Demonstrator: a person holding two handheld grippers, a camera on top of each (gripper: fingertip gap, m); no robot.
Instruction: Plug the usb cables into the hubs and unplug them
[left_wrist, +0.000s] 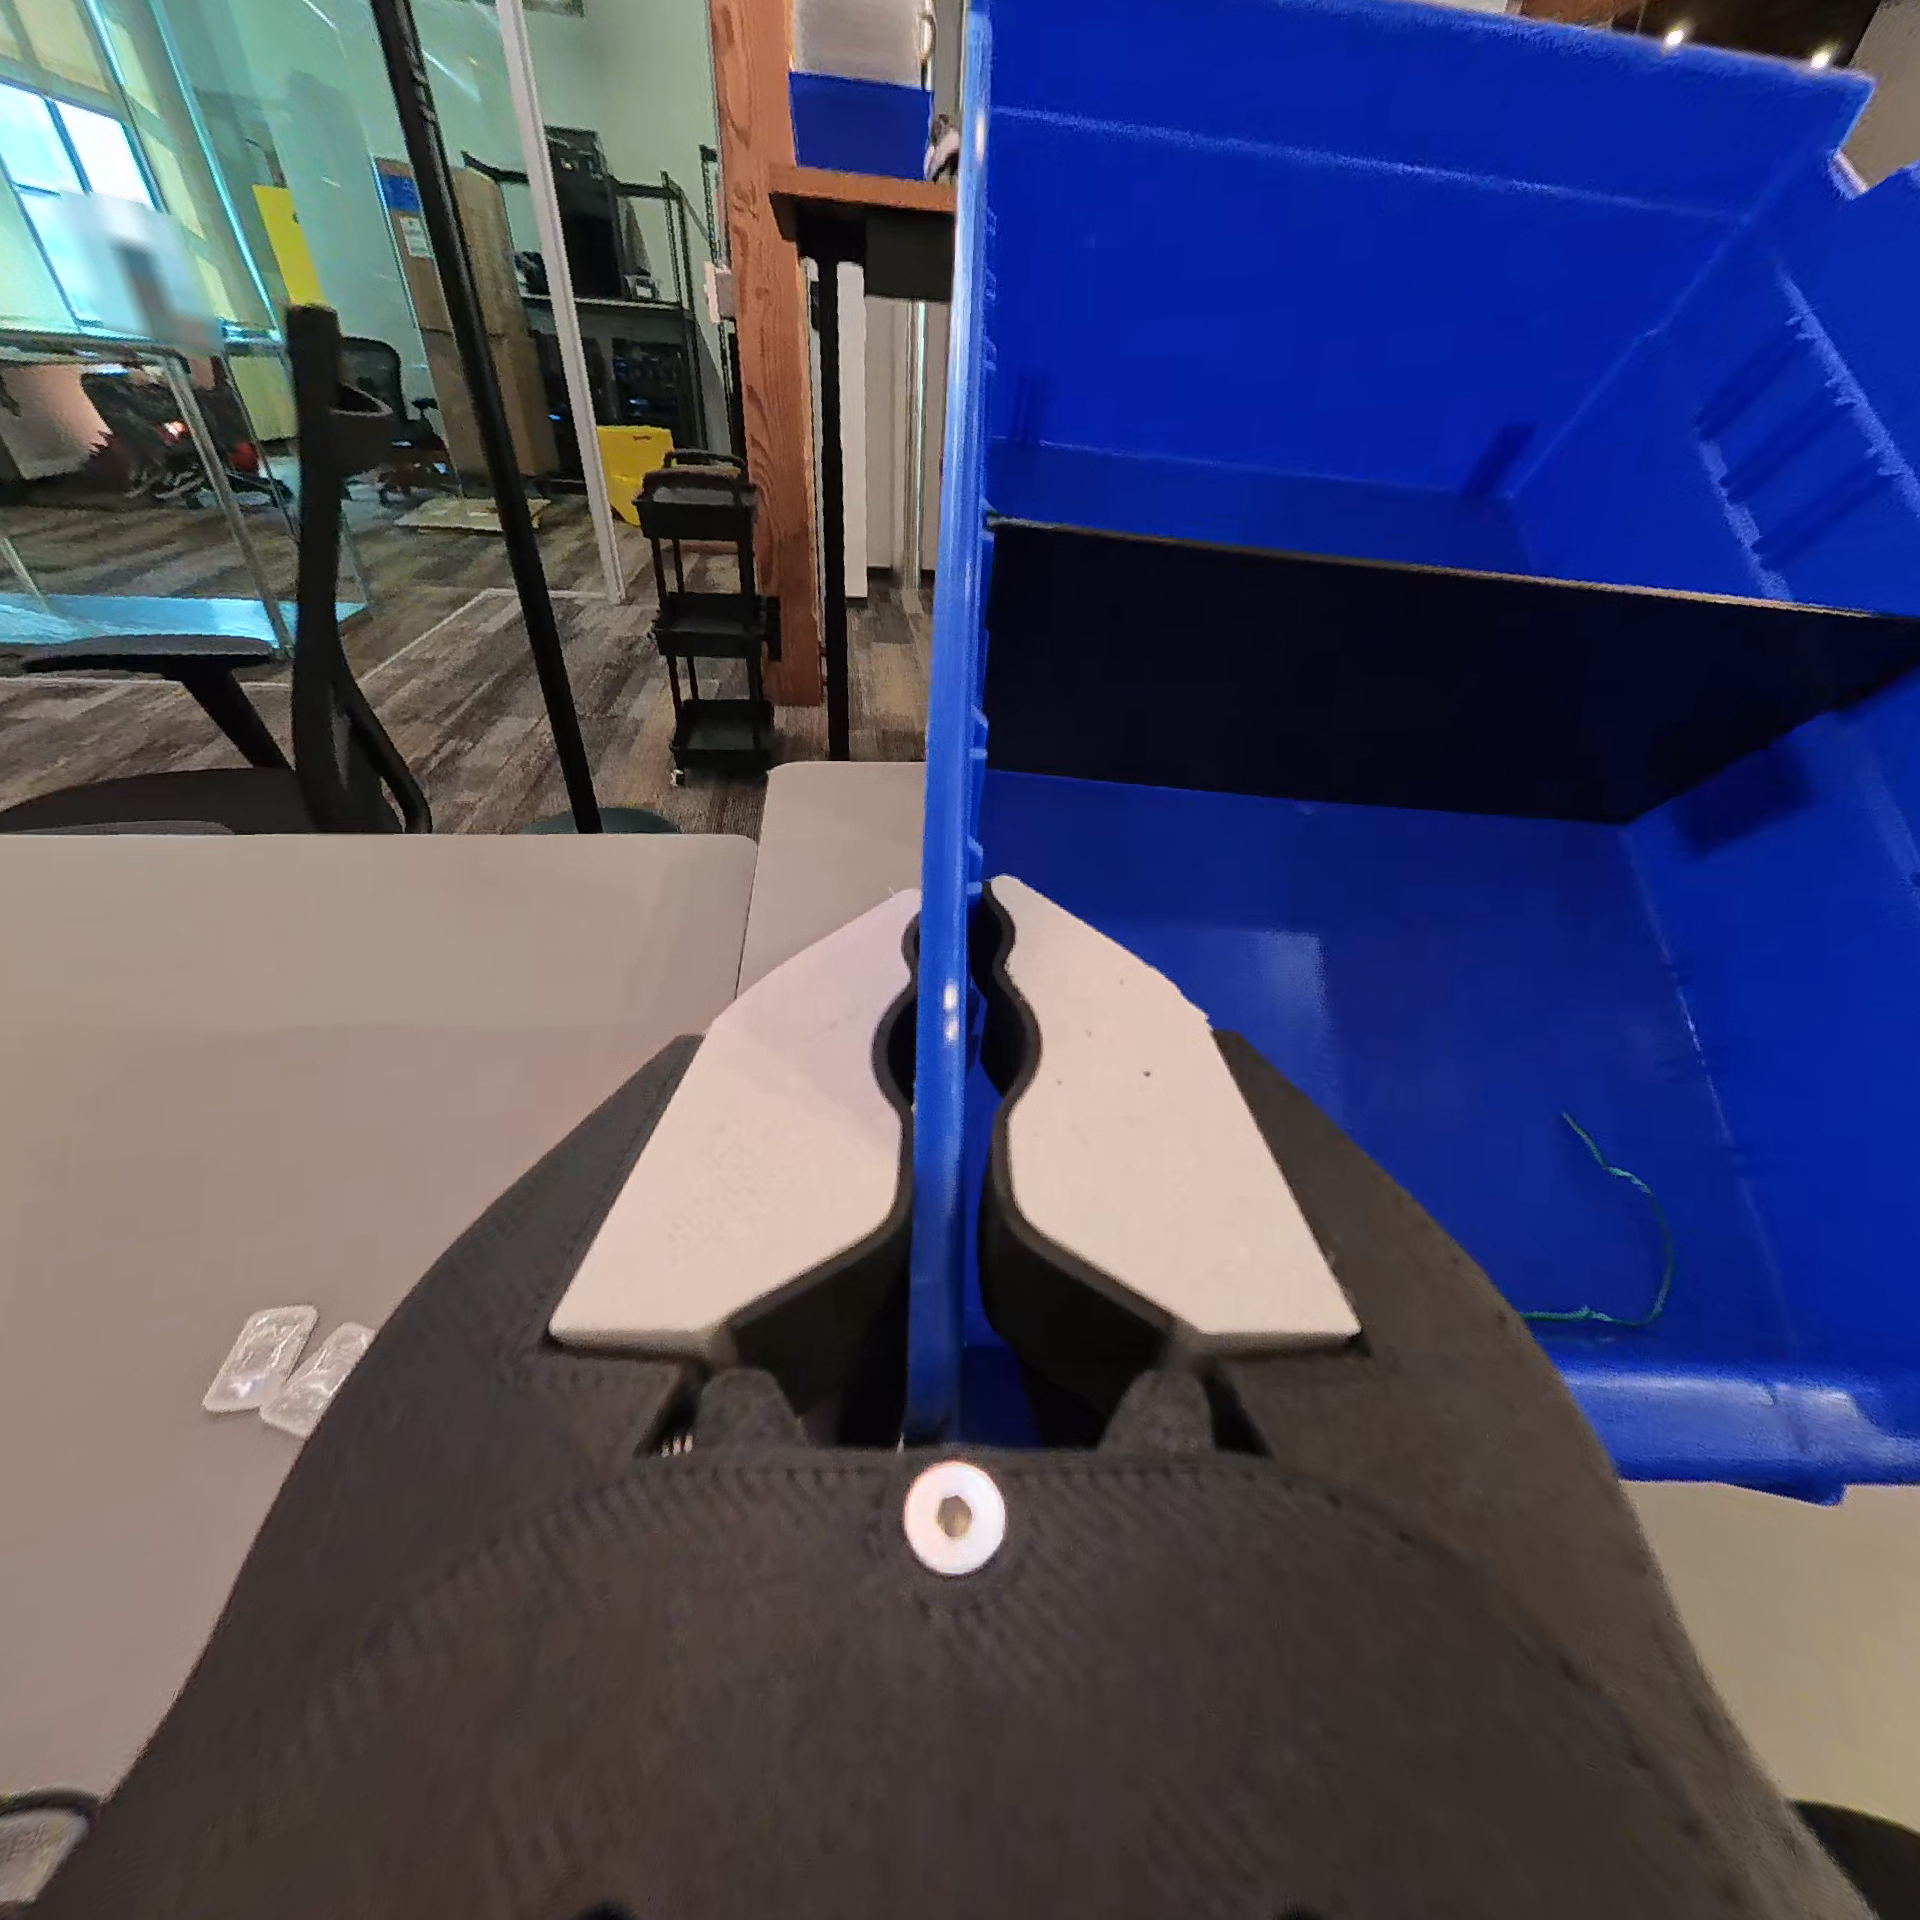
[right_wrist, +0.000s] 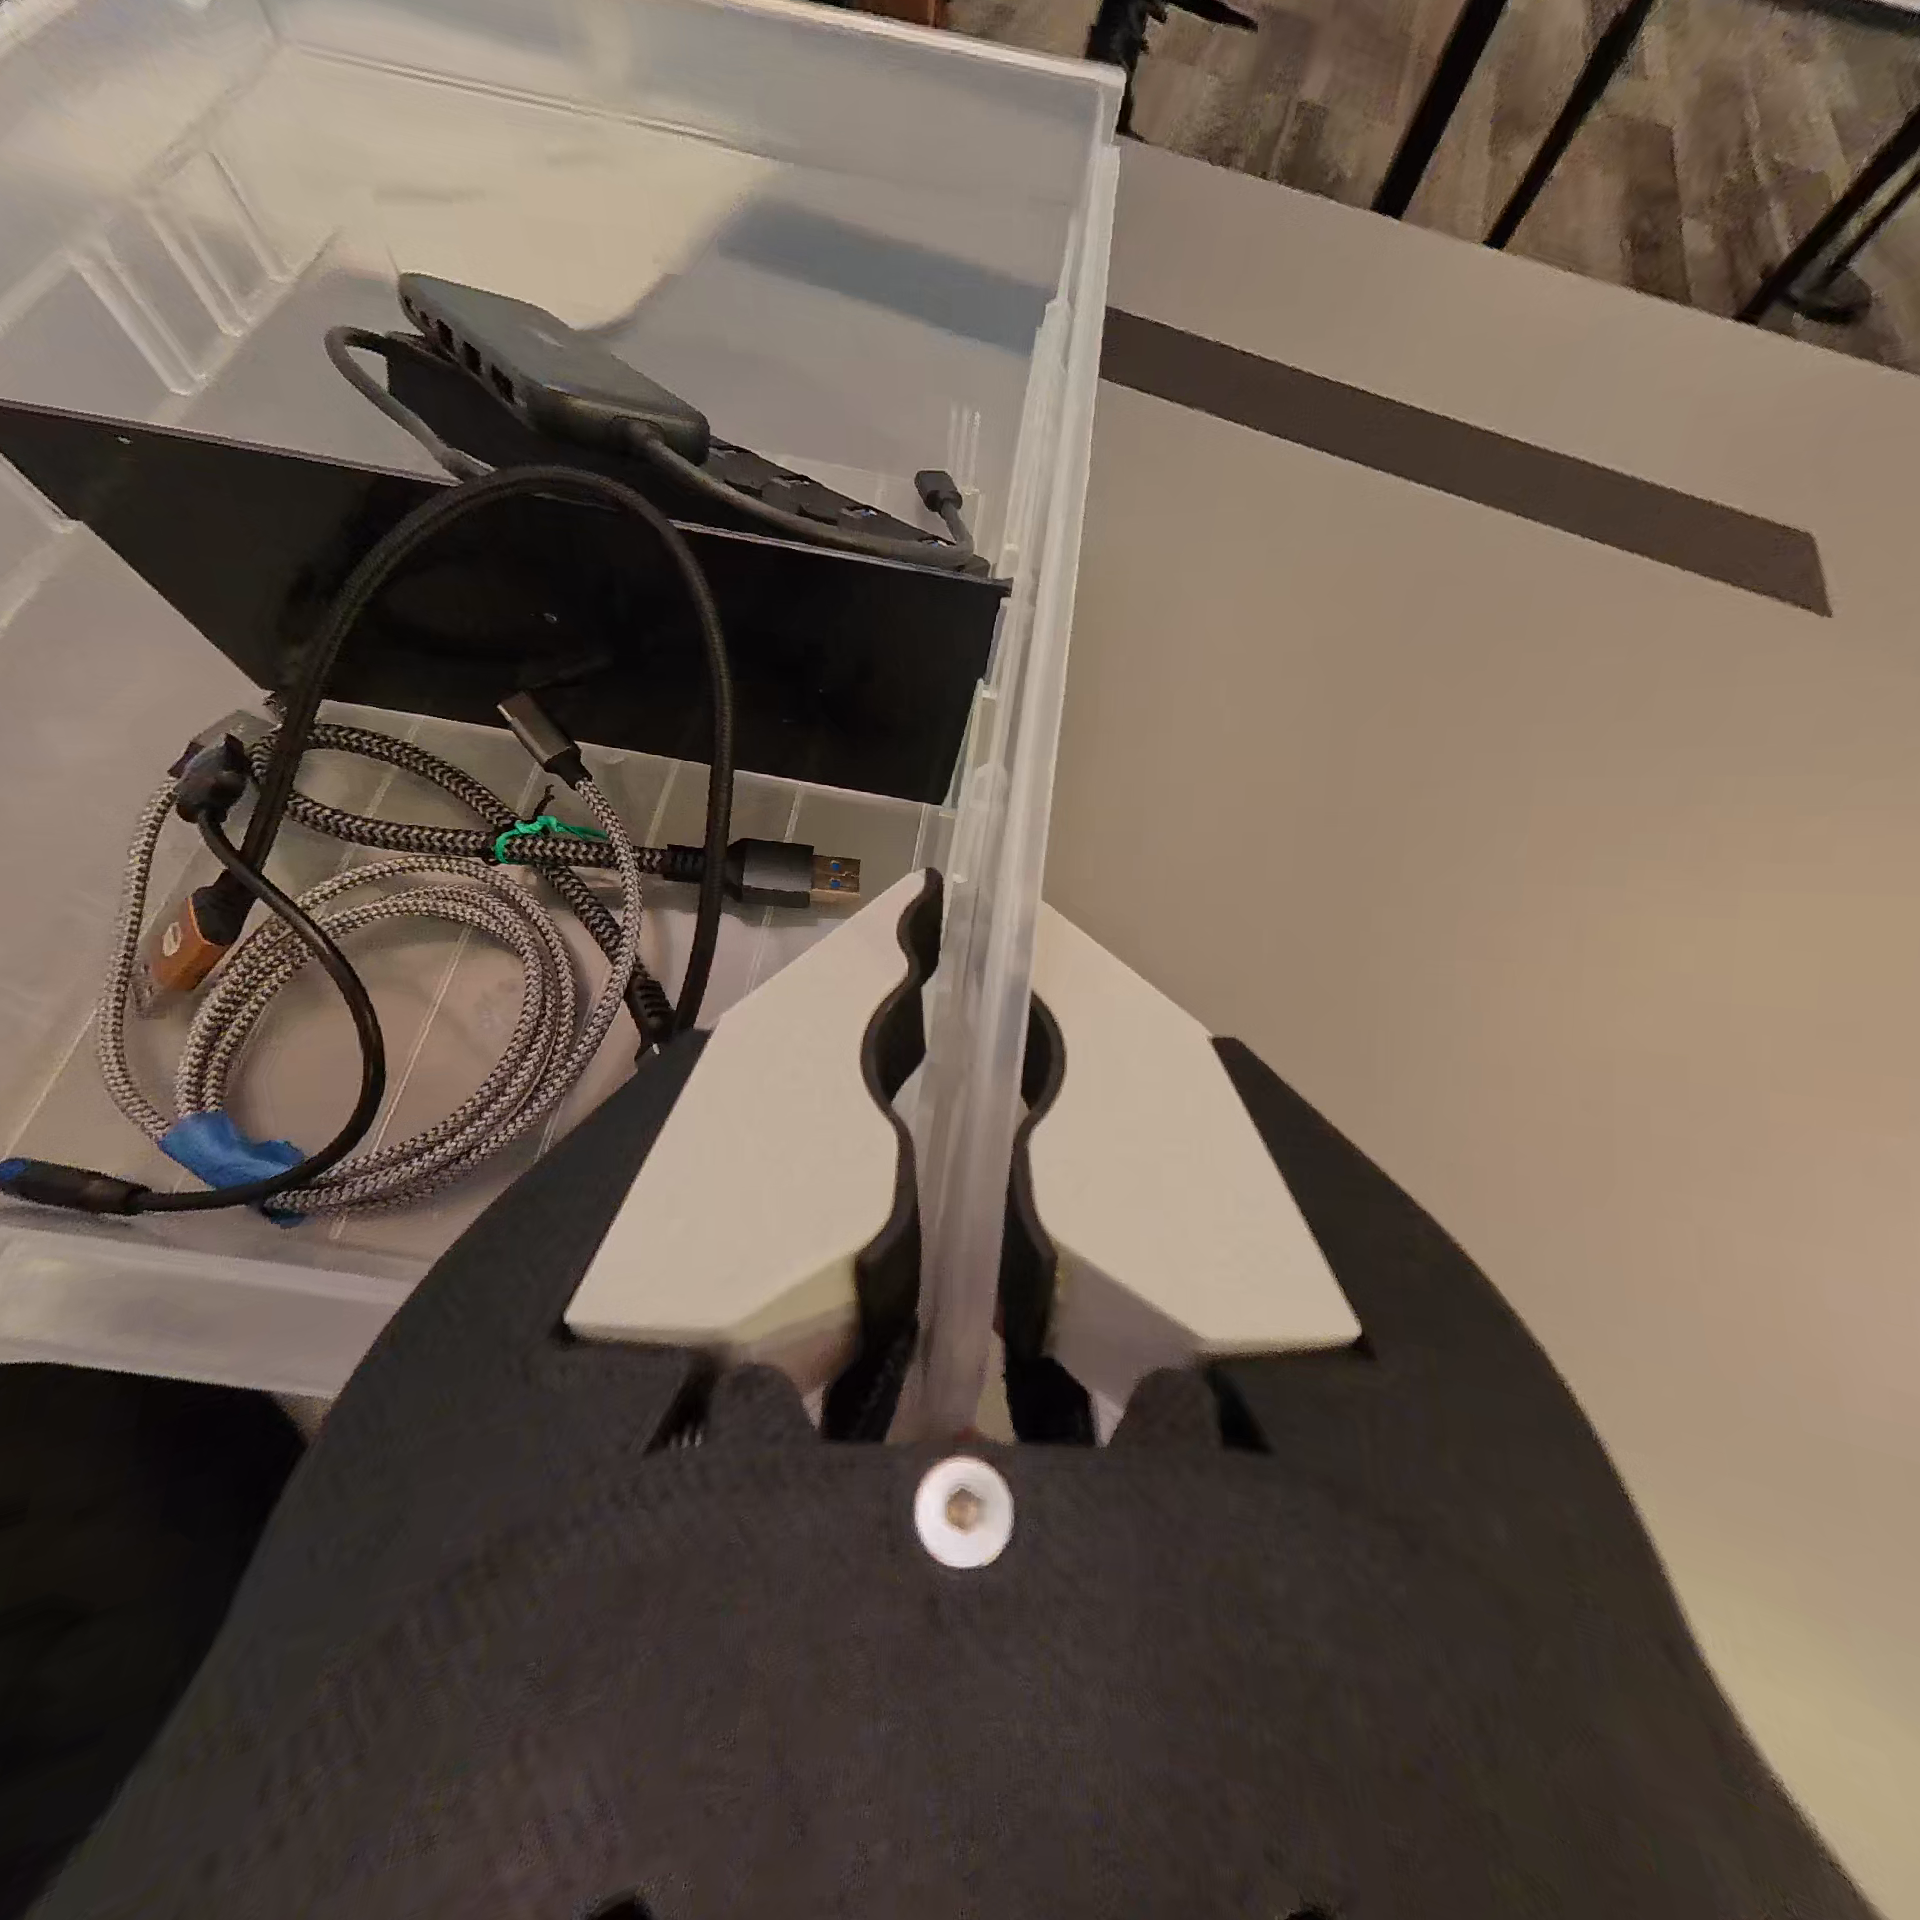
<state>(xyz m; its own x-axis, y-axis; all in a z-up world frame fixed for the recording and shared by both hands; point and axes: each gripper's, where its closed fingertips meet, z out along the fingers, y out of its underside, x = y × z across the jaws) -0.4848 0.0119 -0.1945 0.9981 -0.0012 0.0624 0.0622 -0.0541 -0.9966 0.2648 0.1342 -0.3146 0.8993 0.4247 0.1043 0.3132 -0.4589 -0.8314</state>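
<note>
My left gripper (left_wrist: 951, 914) is shut on the left side wall of a blue plastic bin (left_wrist: 1351, 987). The bin has a black divider (left_wrist: 1403, 665) across it and holds only a thin green twist tie (left_wrist: 1631, 1236) in the near compartment. My right gripper (right_wrist: 977, 914) is shut on the right side wall of a clear plastic bin (right_wrist: 1060, 436). In that bin, several braided USB cables (right_wrist: 374, 966) lie coiled in the near compartment, one with a USB-A plug (right_wrist: 800, 873) pointing right. Behind a black divider (right_wrist: 582, 623) lie dark USB hubs (right_wrist: 561, 384).
Both bins stand on a grey table (left_wrist: 343, 1039), which also shows in the right wrist view (right_wrist: 1455, 831) with a dark tape strip (right_wrist: 1455, 468). Two small clear plastic packets (left_wrist: 281, 1361) lie left of the left gripper. A chair (left_wrist: 322, 623) and a black cart (left_wrist: 712, 613) stand beyond the table. Across from one pair of fingers to the other is roughly 75 cm.
</note>
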